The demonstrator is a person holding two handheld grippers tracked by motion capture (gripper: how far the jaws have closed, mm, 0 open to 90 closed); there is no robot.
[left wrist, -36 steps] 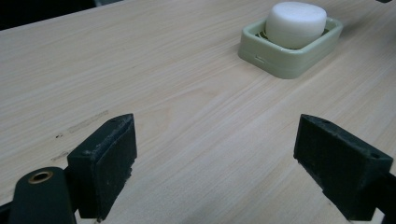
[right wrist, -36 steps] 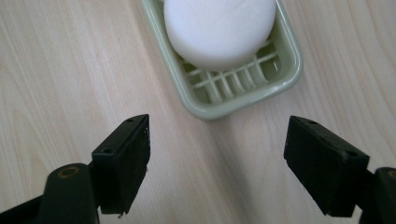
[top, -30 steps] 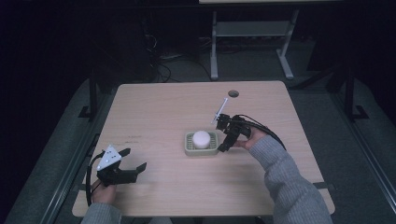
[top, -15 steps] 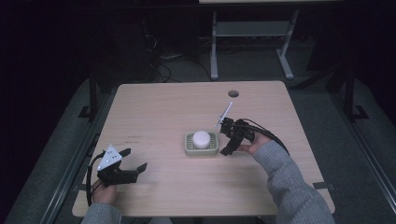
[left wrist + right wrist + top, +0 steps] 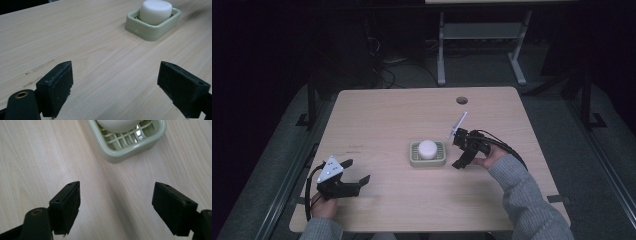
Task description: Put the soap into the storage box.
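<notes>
The right gripper (image 5: 460,150) hovers over the pale wood-grain table (image 5: 382,115) with its two blocky black jaws spread wide and nothing between them; the matte, slightly pitted pads (image 5: 67,206) face each other across bare tabletop. Just ahead of those jaws, in the right gripper view, sits the soap dish (image 5: 130,146), a rounded-corner, glossy pale-green plastic tray with an open grid floor, and on that grid rests the soap (image 5: 117,125), a smooth white rounded bar. In the high view the soap dish (image 5: 428,155) lies just to the left of this gripper, close but not touching. The left gripper (image 5: 352,180) rests low near the table's near edge, jaws likewise wide apart and empty, topped by a grey three-cornered plate; from its own view the soap dish (image 5: 152,25) stands well ahead and to the right of its jaws, the chunky white soap (image 5: 155,11) seated inside
</notes>
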